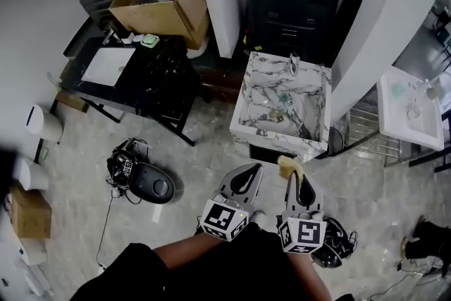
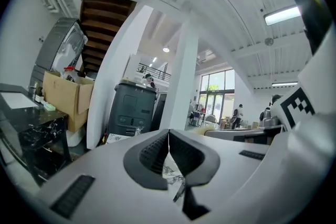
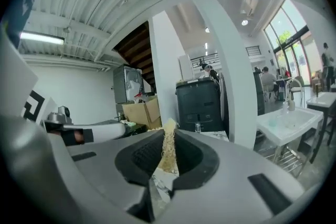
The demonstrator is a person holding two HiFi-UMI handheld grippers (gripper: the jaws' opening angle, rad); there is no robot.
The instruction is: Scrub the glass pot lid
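Floor [image 1: 211,155], pale tile: bears marbled sink [image 1: 275,139], black surface [image 1: 151,84], round black device [image 1: 156,187] with cables [image 1: 120,167]. Sink holds glass lid [image 1: 276,108]. Surface holds white board [image 1: 108,65], small green item [image 1: 149,41].

Things inside the marbled sink [image 1: 243,103] too small for naming; person's arms [image 1: 187,249] partly beyond the bottom edge.

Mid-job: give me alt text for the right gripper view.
The right gripper is shut on a tan fibrous scrubber. Beyond it stand a black bin, a cardboard box and, at right, a white basin.
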